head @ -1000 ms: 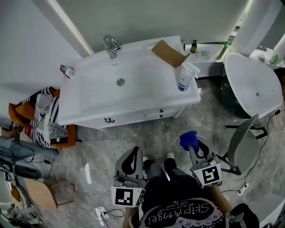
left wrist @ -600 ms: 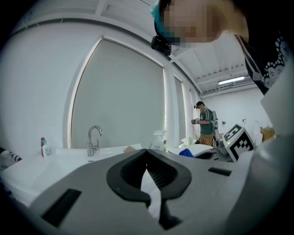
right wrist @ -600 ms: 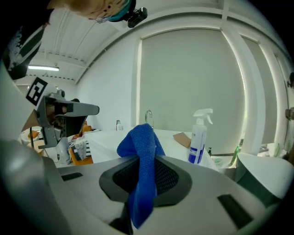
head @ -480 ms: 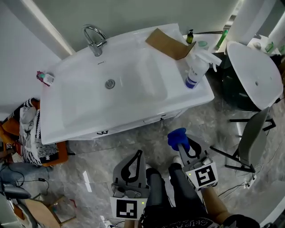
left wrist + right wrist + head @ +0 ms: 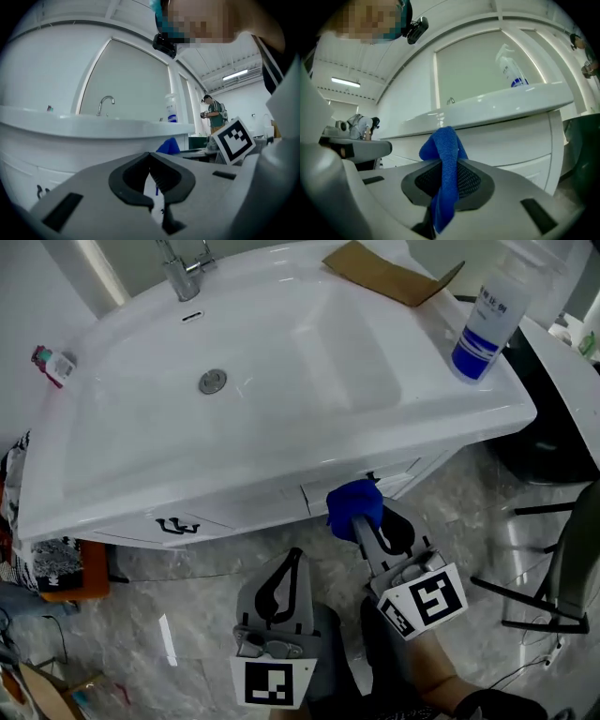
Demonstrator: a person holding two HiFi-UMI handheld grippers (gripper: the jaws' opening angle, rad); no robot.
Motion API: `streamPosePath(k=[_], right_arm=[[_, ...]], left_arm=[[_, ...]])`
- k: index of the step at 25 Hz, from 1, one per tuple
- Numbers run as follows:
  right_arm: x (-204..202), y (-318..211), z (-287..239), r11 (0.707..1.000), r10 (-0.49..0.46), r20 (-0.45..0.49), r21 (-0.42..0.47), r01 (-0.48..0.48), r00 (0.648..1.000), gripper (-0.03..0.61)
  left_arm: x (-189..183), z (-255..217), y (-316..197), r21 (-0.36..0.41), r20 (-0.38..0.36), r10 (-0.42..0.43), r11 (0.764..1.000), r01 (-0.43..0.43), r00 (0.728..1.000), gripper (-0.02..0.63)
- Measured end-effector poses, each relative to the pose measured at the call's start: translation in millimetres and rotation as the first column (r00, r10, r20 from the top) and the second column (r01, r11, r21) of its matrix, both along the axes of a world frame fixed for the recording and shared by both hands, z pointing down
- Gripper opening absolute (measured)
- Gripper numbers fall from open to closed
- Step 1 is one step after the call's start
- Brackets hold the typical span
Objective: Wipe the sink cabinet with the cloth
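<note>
Between the clenched jaws of the right gripper sat the blue cloth, a soft bunched fold pushing out past the jaw tips and a loose tail hanging down behind them. It looked light and limp, a looped weave that should grip a smooth face rather than skate on it. Being so floppy, it would likely need holding by the middle of the bunch, as it was, so that a firm pad led and the tail did not drag.

That pad lay up against the white front of the sink cabinet, just under the overhanging lip of the basin and near the seam between two drawer fronts; whether it touched the panel I could not tell. A dark drawer handle sat further left on the same front.

To the left and nearer the person, the left gripper hung with its jaws pressed together on nothing, well apart from the cabinet.

On the top, a spray bottle stood at the far right corner, a piece of cardboard lay at the far edge, and the tap rose far left of it. Glossy grey marbled floor ran beneath, and dark chair legs stood at the right. Hard and smooth, the painted front seemed easy to wipe.
</note>
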State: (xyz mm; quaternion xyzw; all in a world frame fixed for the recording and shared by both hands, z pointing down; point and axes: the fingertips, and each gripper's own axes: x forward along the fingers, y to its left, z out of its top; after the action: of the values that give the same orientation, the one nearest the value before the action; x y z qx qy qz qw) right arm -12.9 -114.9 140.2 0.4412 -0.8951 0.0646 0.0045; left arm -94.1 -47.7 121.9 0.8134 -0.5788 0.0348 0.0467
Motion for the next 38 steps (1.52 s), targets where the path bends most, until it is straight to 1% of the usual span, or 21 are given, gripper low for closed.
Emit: streamPosePath(k=[4, 7, 9, 13, 16, 18, 20, 23, 25, 28, 30, 34, 38], right_arm=[[-16, -17, 38, 0.988, 0.010, 0.023, 0.151, -0.013, 1.000, 0.058], [-25, -24, 51, 0.967, 0.016, 0.069, 0.252, -0.033, 0.997, 0.058], [-31, -24, 51, 0.949, 0.007, 0.095, 0.312, -0.036, 0.995, 0.058], [-43, -24, 49, 0.902, 0.008, 0.093, 0.428, -0.047, 0.996, 0.058], [-48, -25, 48, 0.873, 0.014, 0.101, 0.484, -0.062, 0.995, 0.058], [-49, -25, 51, 0.872, 0.026, 0.111, 0.484, -0.077, 0.994, 0.058], [-49, -25, 54, 0.874, 0.036, 0.111, 0.478, -0.085, 0.993, 0.058], [-49, -25, 60, 0.883, 0.025, 0.087, 0.465, -0.063, 0.996, 0.058], [-50, -26, 63, 0.881, 0.016, 0.070, 0.470, -0.047, 0.997, 0.058], [-51, -27, 65, 0.874, 0.014, 0.031, 0.486, -0.028, 0.999, 0.058], [-51, -27, 66, 0.874, 0.005, 0.017, 0.486, -0.012, 1.000, 0.058], [-50, -27, 65, 0.875, -0.024, 0.021, 0.485, 0.011, 0.999, 0.058], [-47, -28, 65, 0.879, -0.011, 0.025, 0.476, -0.002, 1.000, 0.058]], left_arm=[[-11, 79, -13, 0.013, -0.014, 0.000, 1.000, 0.000, 1.000, 0.005], [-25, 116, -27, 0.086, -0.008, -0.004, 0.996, 0.004, 1.000, 0.005], [-32, 137, -35, 0.092, -0.011, -0.014, 0.996, 0.014, 1.000, 0.005], [-30, 158, -50, 0.136, -0.028, 0.005, 0.991, -0.002, 1.000, 0.005], [-31, 163, -57, 0.181, -0.046, -0.035, 0.983, 0.043, 0.998, 0.005], [-29, 172, -57, 0.183, -0.049, -0.058, 0.981, 0.066, 0.997, 0.005], [-24, 183, -57, 0.168, -0.035, -0.048, 0.984, 0.053, 0.998, 0.005], [-20, 186, -58, 0.174, -0.006, -0.040, 0.984, 0.041, 0.999, 0.005], [-20, 188, -59, 0.176, -0.023, -0.056, 0.983, 0.059, 0.998, 0.005], [-14, 192, -61, 0.176, -0.028, -0.043, 0.983, 0.047, 0.999, 0.005], [-11, 194, -61, 0.174, -0.025, -0.033, 0.984, 0.037, 0.999, 0.005], [-6, 196, -60, 0.171, -0.017, -0.018, 0.985, 0.021, 1.000, 0.005], [-2, 197, -59, 0.170, -0.009, -0.005, 0.985, 0.006, 1.000, 0.005]])
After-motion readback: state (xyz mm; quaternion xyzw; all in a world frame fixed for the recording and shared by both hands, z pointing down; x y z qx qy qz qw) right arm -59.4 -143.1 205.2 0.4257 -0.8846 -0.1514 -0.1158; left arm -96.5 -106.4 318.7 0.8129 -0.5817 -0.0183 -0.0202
